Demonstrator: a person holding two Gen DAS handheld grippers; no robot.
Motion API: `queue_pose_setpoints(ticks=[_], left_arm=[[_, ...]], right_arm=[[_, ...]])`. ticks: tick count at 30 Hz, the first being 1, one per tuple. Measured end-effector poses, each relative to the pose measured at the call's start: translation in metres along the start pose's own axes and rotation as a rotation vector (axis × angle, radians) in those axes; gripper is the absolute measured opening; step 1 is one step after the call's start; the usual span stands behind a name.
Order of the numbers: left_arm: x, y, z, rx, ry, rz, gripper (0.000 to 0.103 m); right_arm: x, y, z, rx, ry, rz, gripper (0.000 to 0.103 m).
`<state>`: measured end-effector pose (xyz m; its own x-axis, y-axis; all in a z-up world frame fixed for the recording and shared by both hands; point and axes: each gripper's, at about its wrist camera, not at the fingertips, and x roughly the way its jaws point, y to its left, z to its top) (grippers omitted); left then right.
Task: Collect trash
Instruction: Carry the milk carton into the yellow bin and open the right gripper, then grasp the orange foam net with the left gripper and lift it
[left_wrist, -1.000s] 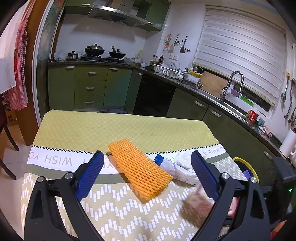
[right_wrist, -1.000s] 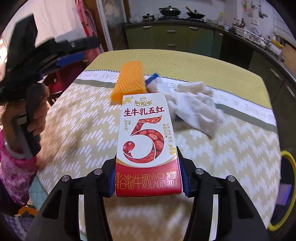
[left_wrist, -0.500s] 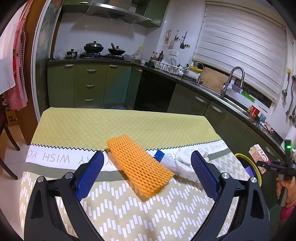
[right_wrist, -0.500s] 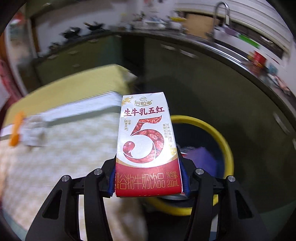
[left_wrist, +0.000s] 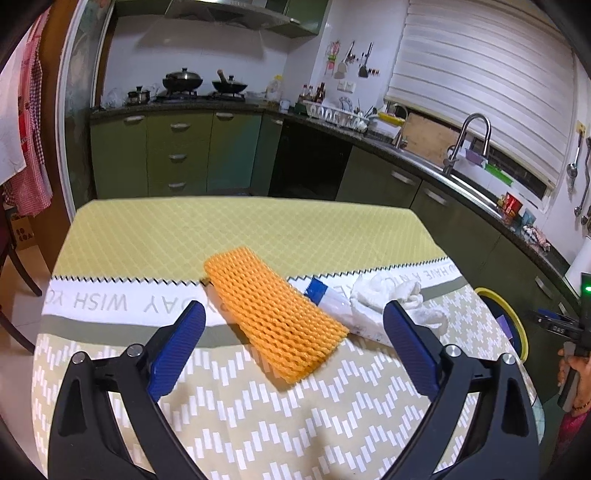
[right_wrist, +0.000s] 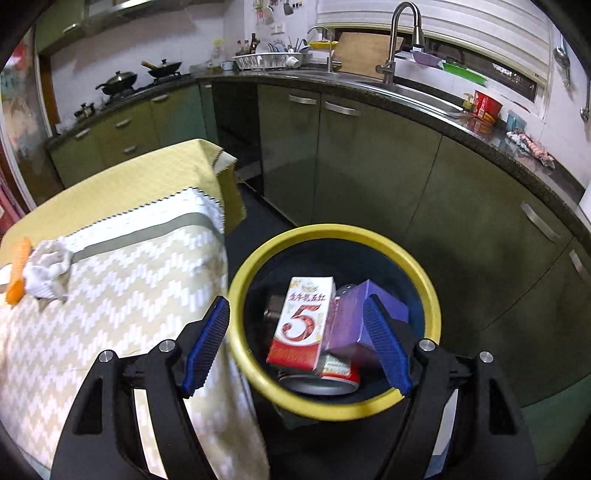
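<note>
Heads up, a few things you can't really make out here: the bin (right_wrist: 334, 410) is dark inside, so under the milk carton (right_wrist: 304, 325) you only get bits of a red-and-white can and a purple box (right_wrist: 354, 317), and the right pad covers part of that box. From the left wrist view the bin is mostly cut off by the table edge, only a sliver of its yellow rim shows at far right.

Your right gripper (right_wrist: 299, 341) is spread wide with nothing in it, hovering above the bin. The carton lies inside the bin, seen between and beyond the two blue pads, touching neither.

Your left gripper (left_wrist: 293, 334) is also spread wide and empty, above the table. The orange foam net (left_wrist: 273, 314) lies flat just past the pads, roughly centred between them. A white crumpled cloth (left_wrist: 391, 299) sits just to its right, with a blue-and-white wrapper (left_wrist: 325, 295) poking out between them.

The table wears a yellow-green patterned tablecloth (left_wrist: 221, 232). Behind it, green kitchen cabinets, a stove with pans, and a sink with faucet (right_wrist: 400, 33) under the blinds.
</note>
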<state>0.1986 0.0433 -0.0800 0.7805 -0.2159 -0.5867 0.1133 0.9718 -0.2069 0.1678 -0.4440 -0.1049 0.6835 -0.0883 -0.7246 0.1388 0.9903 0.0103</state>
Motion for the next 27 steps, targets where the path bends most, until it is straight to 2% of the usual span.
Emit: queue_pose_setpoints(ticks=[4,11,14,17,21,24,26,27], left_arm=[[0.020,0.002,-0.002,-0.058,0.087,0.034,0.092],[0.059,0.006,-0.006,-0.179,0.257,0.025,0.092],[0.070,0.010,-0.006,-0.224,0.297,0.018,0.091],[0.073,0.010,-0.006,-0.227,0.295,0.042,0.088],[0.076,0.007,-0.003,-0.214,0.297,0.053,0.072],[0.078,0.003,-0.001,-0.203,0.298,0.056,0.065],[0.080,0.001,0.000,-0.195,0.298,0.061,0.054],[0.081,0.001,0.000,-0.190,0.299,0.065,0.046]], right_arm=[[-0.010,0.002,-0.010,-0.001,-0.003,0.040,0.075],[-0.011,-0.008,-0.020,0.018,-0.004,0.096,0.075],[-0.008,-0.015,-0.024,0.031,-0.004,0.113,0.075],[-0.005,-0.019,-0.027,0.038,0.000,0.121,0.075],[-0.001,-0.022,-0.029,0.051,0.003,0.133,0.075],[0.001,-0.023,-0.030,0.058,0.004,0.139,0.075],[0.002,-0.022,-0.031,0.059,0.003,0.142,0.075],[0.002,-0.022,-0.031,0.060,0.003,0.142,0.075]])
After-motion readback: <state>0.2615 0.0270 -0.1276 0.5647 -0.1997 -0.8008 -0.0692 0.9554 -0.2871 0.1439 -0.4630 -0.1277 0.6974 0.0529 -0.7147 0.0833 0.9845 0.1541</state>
